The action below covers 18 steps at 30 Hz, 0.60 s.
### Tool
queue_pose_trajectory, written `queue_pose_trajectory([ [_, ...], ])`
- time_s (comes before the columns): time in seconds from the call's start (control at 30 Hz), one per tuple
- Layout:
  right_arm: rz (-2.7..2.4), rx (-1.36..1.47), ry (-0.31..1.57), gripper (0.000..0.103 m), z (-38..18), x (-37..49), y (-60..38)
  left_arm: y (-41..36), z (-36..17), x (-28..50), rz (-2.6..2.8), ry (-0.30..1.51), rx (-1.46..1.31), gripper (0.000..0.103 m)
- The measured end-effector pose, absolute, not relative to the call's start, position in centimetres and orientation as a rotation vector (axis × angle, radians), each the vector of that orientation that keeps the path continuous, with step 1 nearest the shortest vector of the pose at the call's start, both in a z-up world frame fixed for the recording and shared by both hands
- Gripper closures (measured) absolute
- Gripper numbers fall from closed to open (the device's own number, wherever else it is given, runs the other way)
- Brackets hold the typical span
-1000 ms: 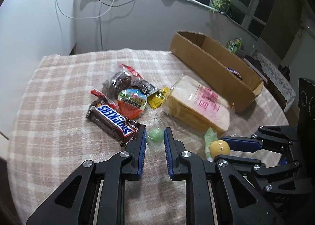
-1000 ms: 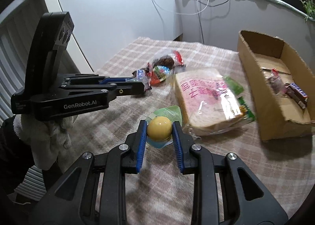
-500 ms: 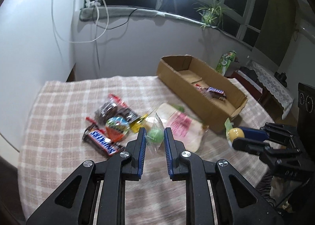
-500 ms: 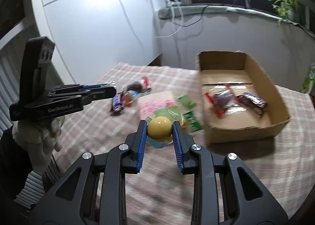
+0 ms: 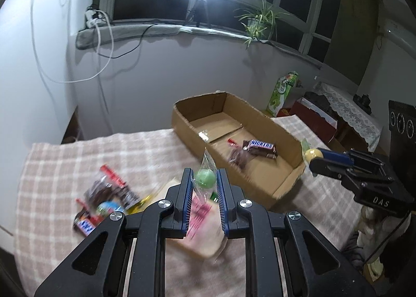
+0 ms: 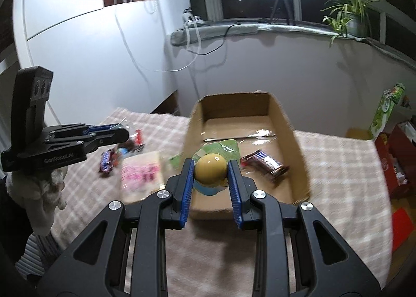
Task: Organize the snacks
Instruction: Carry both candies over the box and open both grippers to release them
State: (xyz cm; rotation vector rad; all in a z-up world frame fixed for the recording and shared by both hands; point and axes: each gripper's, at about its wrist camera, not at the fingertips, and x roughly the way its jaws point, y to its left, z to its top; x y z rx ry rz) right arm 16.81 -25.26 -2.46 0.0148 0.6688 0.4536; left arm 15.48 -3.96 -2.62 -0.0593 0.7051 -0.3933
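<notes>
Left wrist view: left tongs (image 5: 205, 180) clenching a green candy (image 5: 205, 178) in crinkly wrapper, light, slippery, above the surface (image 5: 65, 162). Right wrist view: right tongs (image 6: 211, 173) pinching a yellow ball snack (image 6: 210, 172), hard, smooth, gripping at its middle, near the cardboard box (image 6: 299, 151).

"DAS" (image 5: 380, 203) is printed in pale letters on the black body of the right claw (image 5: 313, 156), as seen from the left wrist view. "GenRobot.AI" (image 6: 61, 158) is read, somewhat blurred, on the side of the left claw (image 6: 118, 132) in the right wrist view. On the chocolate bar (image 5: 260, 148) lying in the cardboard box (image 5: 262, 125), white block lettering is shown upside down and is taken for Snickers. The pink print on the bread bag (image 5: 200, 212) cannot be read.
</notes>
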Motion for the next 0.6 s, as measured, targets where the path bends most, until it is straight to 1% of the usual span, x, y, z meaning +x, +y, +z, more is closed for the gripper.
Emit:
queue_pose_trajectory([
  [0.23,0.432,0.028,0.669,0.076,-2.1,20.2,-27.3,-6.4,-2.3,18.2,-0.408,0.705,-0.051,0.086],
  [0.6,0.439,0.012,0.708,0.076,-2.7,26.5,-27.1,-8.3,-2.8,23.0,-0.393,0.727,-0.058,0.086],
])
